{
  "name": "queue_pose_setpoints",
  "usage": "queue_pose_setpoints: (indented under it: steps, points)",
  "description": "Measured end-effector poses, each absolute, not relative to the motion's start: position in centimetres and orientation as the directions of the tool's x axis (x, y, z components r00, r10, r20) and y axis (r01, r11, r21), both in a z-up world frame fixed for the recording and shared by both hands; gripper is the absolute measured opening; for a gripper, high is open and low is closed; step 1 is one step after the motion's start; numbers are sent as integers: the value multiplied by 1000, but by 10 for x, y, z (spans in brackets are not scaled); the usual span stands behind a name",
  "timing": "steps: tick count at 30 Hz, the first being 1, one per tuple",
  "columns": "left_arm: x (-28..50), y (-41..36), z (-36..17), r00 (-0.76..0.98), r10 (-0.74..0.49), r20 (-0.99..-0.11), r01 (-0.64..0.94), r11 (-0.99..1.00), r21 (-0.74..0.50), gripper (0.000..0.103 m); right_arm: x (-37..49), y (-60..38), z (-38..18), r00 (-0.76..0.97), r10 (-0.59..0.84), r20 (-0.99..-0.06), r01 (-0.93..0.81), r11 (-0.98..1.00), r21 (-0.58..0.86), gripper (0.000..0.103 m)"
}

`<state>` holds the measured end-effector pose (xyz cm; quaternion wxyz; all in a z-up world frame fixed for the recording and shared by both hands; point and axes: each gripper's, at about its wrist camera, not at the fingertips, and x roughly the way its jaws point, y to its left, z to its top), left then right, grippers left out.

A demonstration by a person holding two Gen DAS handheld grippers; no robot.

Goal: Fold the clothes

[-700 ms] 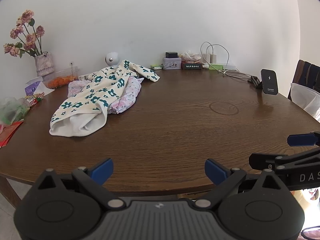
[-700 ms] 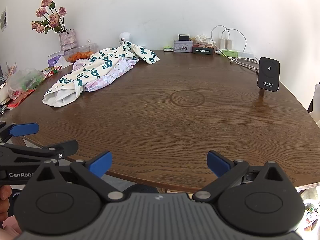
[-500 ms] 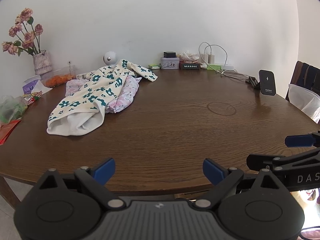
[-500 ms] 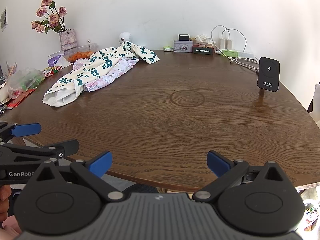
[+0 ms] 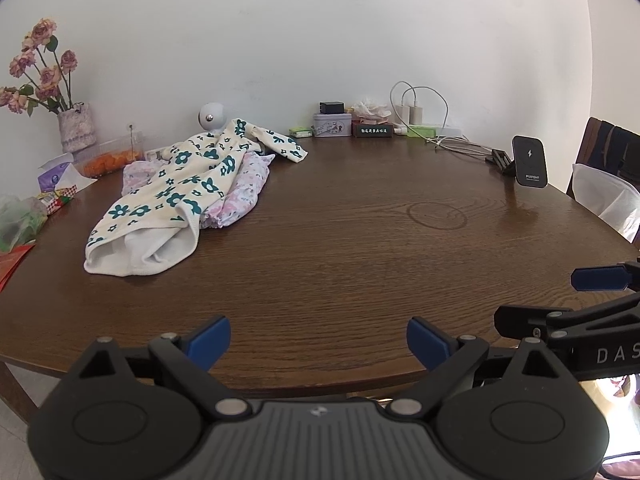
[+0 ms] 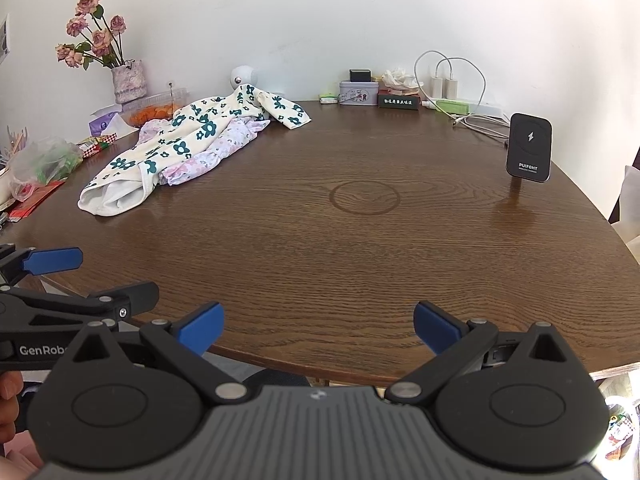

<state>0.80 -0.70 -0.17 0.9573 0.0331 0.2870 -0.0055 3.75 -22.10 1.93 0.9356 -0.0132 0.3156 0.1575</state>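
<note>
At the far left of the desk (image 5: 360, 280) stands a clear plastic box (image 5: 110, 156) with orange pieces of food inside; what food it is, I cannot tell. Just beside it is a vase (image 5: 76, 128) that holds dried pink roses (image 5: 40, 64). Near the left edge lies a plastic bag (image 5: 20, 220) with something green in it.

The clothes lie in a loose pile on the left far part of the desk. A cream garment with dark green flowers (image 5: 176, 196) is on top, and a pink flowered garment (image 5: 240, 192) is partly under it. Behind the pile stands a small white round camera (image 5: 210, 116).

Along the wall there are a metal tin (image 5: 332, 124), a dark box (image 5: 372, 130), chargers with white cables (image 5: 416, 108), and on the right a black charging stand (image 5: 530, 162).

The left claw (image 5: 318, 340) is wide open and holds nothing, at the near edge of the desk. The right claw (image 6: 318, 326) is also wide open and holds nothing. Both are well apart from the clothes, with only bare wood between.
</note>
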Motion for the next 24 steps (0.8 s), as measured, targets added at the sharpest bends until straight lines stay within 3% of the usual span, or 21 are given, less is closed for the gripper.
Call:
queue_pose_setpoints:
  steps: [24]
  points:
    - [25,-12,-6,827,5,-562,41,997,70,95,52,-226,12,749,279,-601,-291,953,81,103]
